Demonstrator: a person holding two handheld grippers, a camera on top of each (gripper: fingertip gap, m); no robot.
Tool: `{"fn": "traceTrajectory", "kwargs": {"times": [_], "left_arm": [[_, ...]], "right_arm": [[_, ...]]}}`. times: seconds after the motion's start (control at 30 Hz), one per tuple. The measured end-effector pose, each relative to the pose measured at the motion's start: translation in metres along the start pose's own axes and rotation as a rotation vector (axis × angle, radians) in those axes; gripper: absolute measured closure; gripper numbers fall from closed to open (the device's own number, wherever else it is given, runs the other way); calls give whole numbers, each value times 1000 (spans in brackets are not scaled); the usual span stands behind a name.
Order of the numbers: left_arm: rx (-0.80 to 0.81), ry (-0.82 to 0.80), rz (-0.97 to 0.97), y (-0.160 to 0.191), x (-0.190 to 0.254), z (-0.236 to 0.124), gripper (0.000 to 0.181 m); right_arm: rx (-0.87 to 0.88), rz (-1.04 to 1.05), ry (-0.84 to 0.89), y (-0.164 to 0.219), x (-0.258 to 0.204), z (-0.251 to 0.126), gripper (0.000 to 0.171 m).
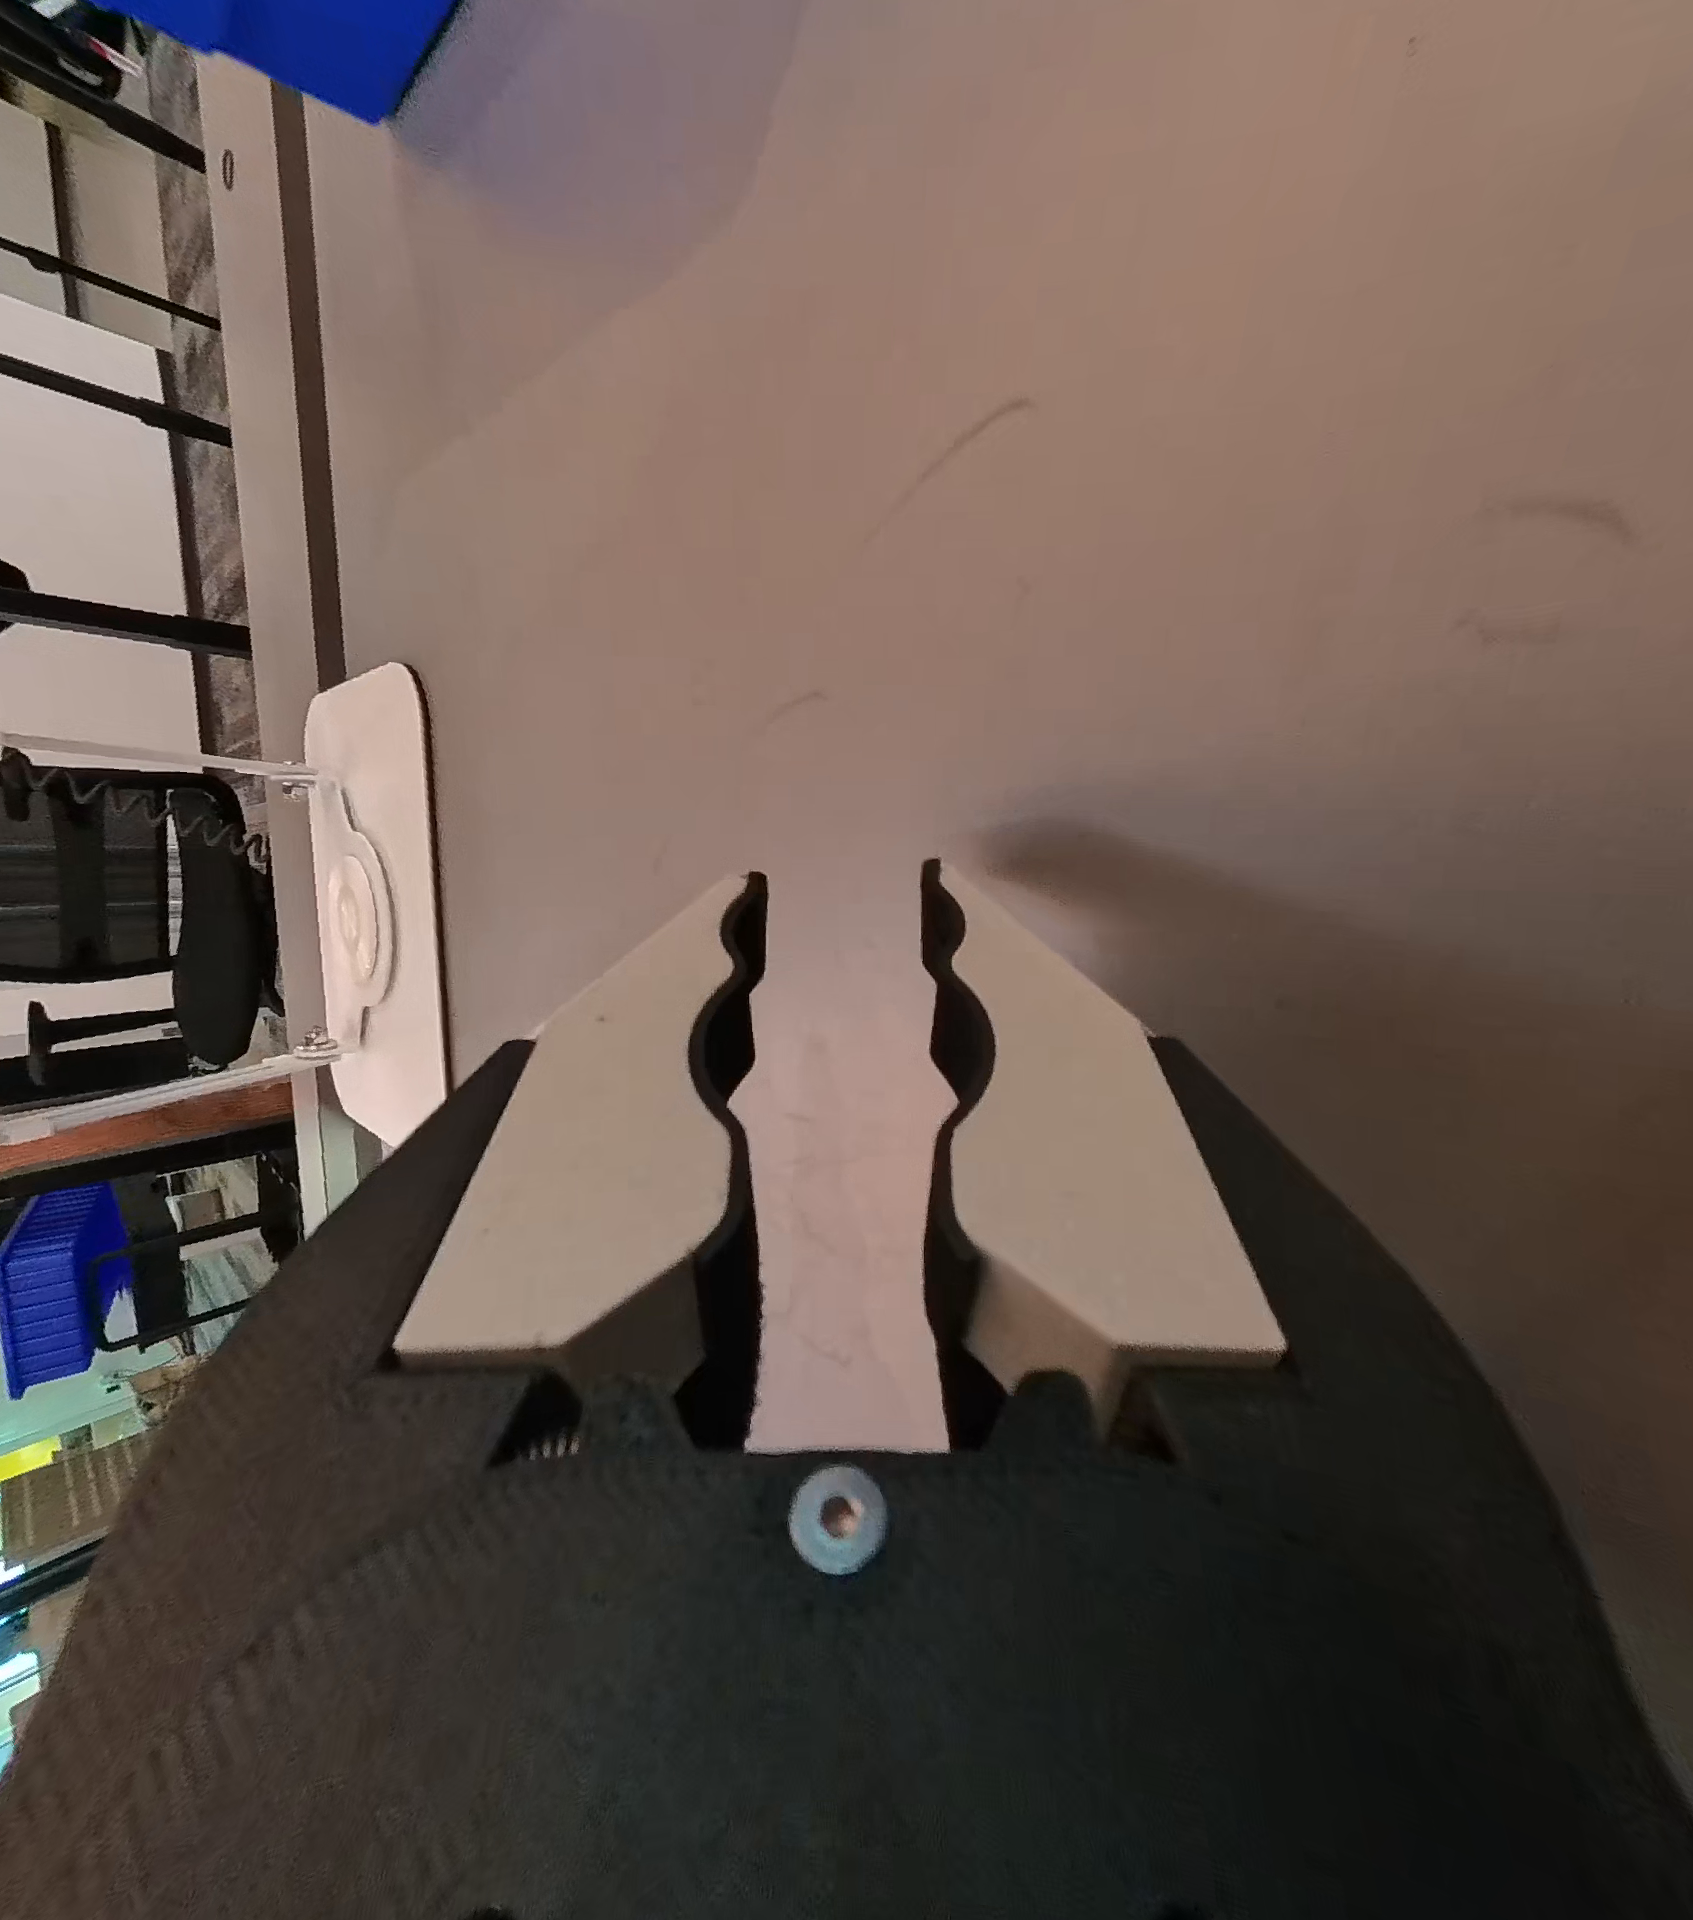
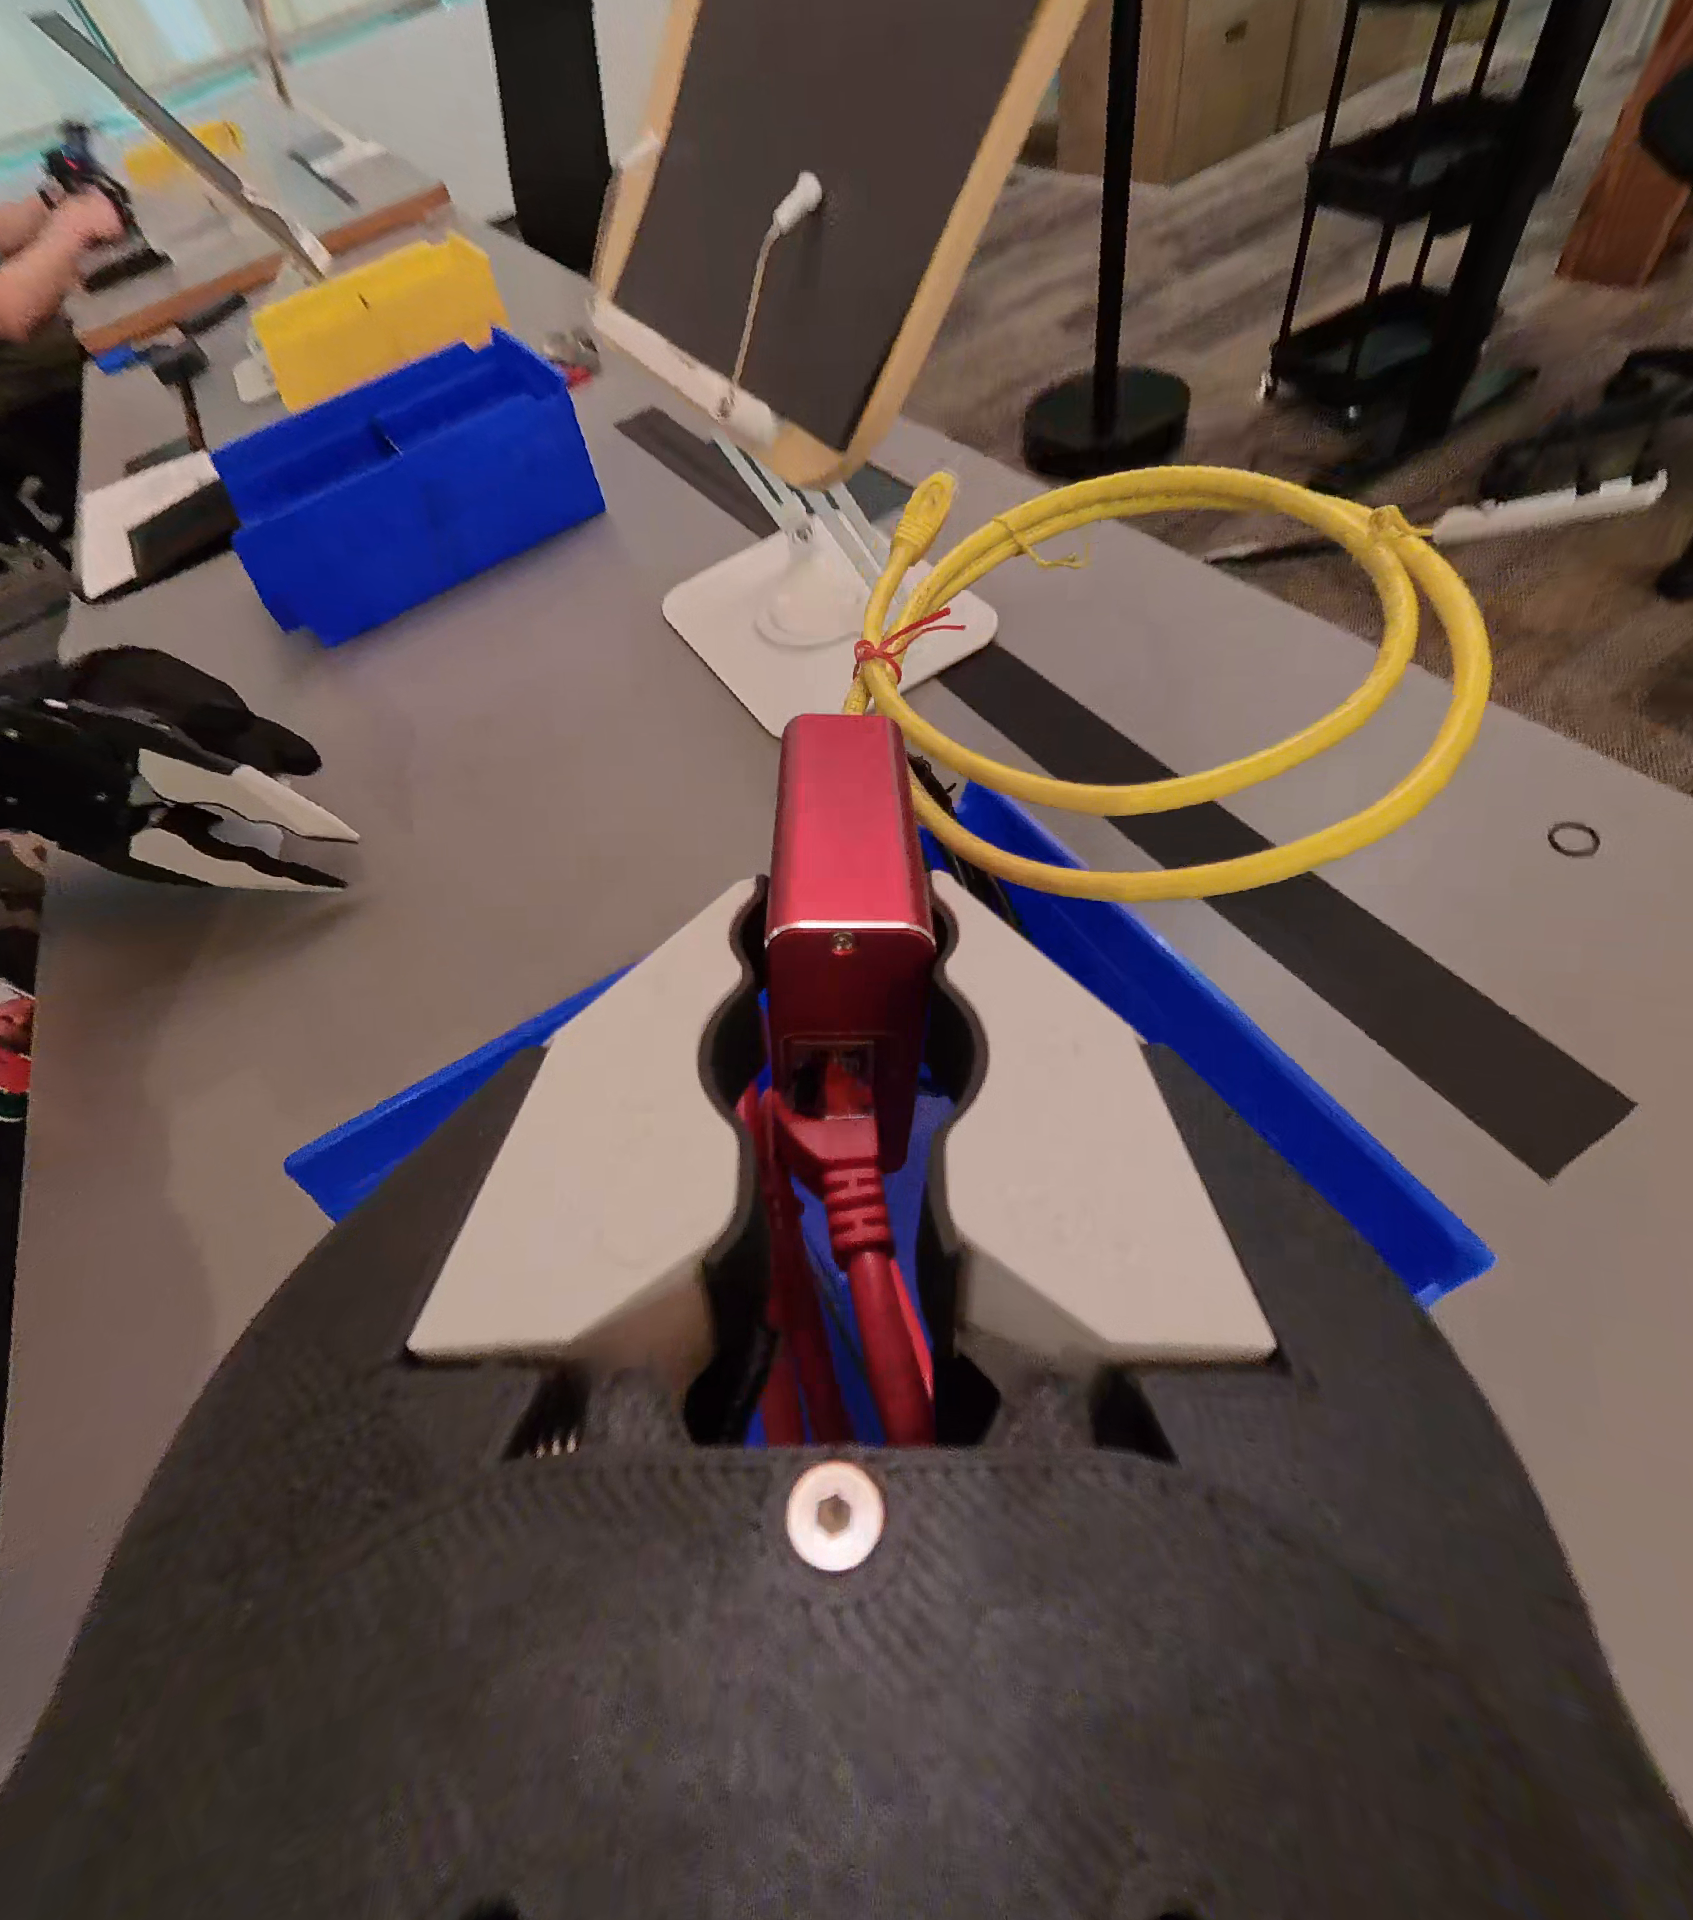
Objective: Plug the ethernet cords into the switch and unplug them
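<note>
My right gripper (image 2: 847, 883) is shut on a red metal switch (image 2: 847, 821) and holds it above a blue bin (image 2: 1237, 1039). A red ethernet cord (image 2: 852, 1205) is plugged into the switch's near port and hangs down between the fingers. A coiled yellow ethernet cord (image 2: 1470, 665) runs to the switch's far end; that joint is hidden. Its other plug (image 2: 925, 509) hangs free. My left gripper (image 1: 842, 873) is open and empty over the bare grey table (image 1: 1133, 416). It also shows at the left of the right wrist view (image 2: 343, 857).
A white stand base (image 2: 821, 613) holding a tilted tablet sits behind the switch; it also shows in the left wrist view (image 1: 385, 914). A second blue bin (image 2: 406, 488) and a yellow bin (image 2: 374, 312) stand at the far left. A person's arm (image 2: 0, 281) is at another desk. The gap from one gripper's tips to the other's is roughly 45 cm.
</note>
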State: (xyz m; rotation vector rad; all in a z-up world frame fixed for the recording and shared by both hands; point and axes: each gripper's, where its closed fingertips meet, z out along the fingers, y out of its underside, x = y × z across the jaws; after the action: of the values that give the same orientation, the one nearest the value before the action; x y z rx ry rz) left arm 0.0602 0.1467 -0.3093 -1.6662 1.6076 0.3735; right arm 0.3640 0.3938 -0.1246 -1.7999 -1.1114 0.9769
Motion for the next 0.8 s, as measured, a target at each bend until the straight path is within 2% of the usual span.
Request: {"fn": "traceTrajectory", "kwargs": {"times": [0.17,0.4,0.63,0.7,0.8], "left_arm": [[-2,9,-1,3,3,0,155],[2,11,-7,3,5,0,155],[-2,18,-2,4,6,1,155],[-2,21,1,4,7,1,155],[-4,24,4,3,8,2,155]], "right_arm": [[-78,61,10,5,10,11,146],[-84,137,-3,12,25,10,145],[-124,92,107,21,44,1,145],[-140,20,144,22,47,-1,145],[-150,-34,158,19,45,-2,139]]}}
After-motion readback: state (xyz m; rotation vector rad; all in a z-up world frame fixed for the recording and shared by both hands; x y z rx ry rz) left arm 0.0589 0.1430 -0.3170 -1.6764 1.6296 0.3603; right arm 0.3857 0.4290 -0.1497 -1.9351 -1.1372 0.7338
